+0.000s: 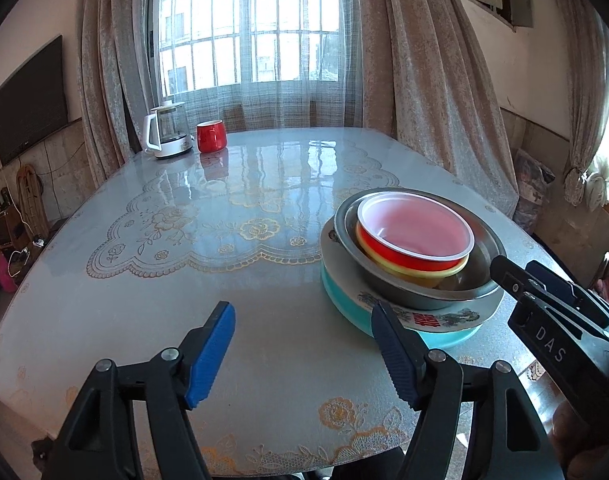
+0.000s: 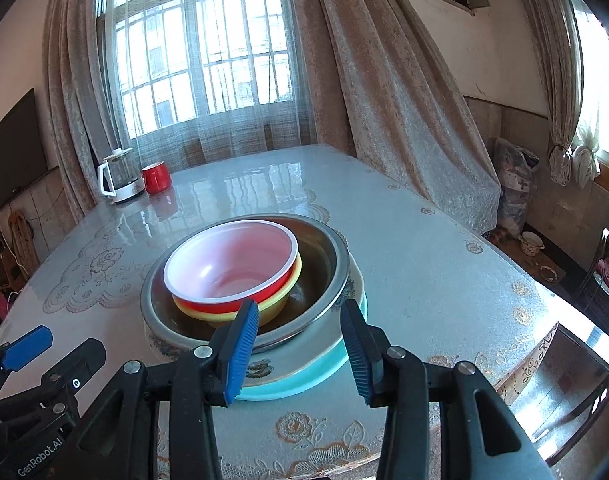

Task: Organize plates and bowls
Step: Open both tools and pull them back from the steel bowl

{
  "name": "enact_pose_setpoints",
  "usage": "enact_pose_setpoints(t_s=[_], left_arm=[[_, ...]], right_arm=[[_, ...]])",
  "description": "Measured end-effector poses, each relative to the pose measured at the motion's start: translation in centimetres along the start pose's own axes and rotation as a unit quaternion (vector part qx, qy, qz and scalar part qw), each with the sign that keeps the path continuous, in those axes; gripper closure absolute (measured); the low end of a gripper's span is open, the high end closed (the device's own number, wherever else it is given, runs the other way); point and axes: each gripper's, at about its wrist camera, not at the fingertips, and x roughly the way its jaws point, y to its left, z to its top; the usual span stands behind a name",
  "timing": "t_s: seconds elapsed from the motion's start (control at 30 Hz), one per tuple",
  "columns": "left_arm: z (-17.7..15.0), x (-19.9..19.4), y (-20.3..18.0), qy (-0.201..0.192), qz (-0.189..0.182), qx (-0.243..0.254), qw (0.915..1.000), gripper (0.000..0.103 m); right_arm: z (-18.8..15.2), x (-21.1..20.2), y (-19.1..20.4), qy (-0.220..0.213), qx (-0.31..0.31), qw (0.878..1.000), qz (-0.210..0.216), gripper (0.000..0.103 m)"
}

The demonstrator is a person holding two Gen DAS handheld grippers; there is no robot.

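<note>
The left gripper [image 1: 304,354] stands with its jaws wide apart and nothing between them, hanging over bare counter just left of the stack; its right finger overlaps the near rim of the lowest plates in its own view, though I cannot tell whether it touches. The right gripper [image 2: 300,354] has its jaws parted more narrowly, gripping nothing, just in front of the stack's near edge. The stack itself sits toward the near right part of the counter [image 1: 232,320]: a teal plate [image 1: 344,300] at the bottom, a white patterned plate [image 1: 444,318] on it, a steel bowl [image 2: 328,252] on that, then a yellow bowl [image 2: 276,308] nested inside the steel one, and a red bowl [image 2: 228,268] with a pale inside on top. The counter is covered with a glossy, pale cloth printed with lace and gold flowers, bright with window glare. At its far left corner stand a glass kettle [image 1: 166,130] on a white base and a red mug [image 1: 211,136] just beside it. Behind them a barred window [image 1: 248,24] with sheer netting is flanked by heavy beige curtains [image 1: 424,80]. A dark television [image 1: 30,100] hangs on the left wall, cables trailing below.
</note>
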Motion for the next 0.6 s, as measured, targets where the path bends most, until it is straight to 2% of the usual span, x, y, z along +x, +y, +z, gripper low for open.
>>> enact_pose_setpoints(t_s=[0.2,0.3,0.4,0.6], left_arm=[[-0.12,-0.1,-0.19,0.004,0.004,0.003,1.0,0.031],[-0.15,-0.34,-0.32,-0.001,0.004,0.007,1.0,0.023],[-0.02,-0.44,-0.31,-0.006,0.005,0.008,0.9999,0.02],[0.14,-0.28,0.06,-0.002,0.007,0.002,1.0,0.019]], right_arm=[[-0.25,-0.45,0.13,-0.005,0.002,1.0,0.0,0.06],[-0.19,-0.66,0.23,-0.009,0.001,1.0,0.002,0.06],[-0.25,-0.67,0.3,-0.008,-0.001,1.0,0.003,0.06],[-0.17,-0.54,0.61,-0.006,-0.006,1.0,0.004,0.06]])
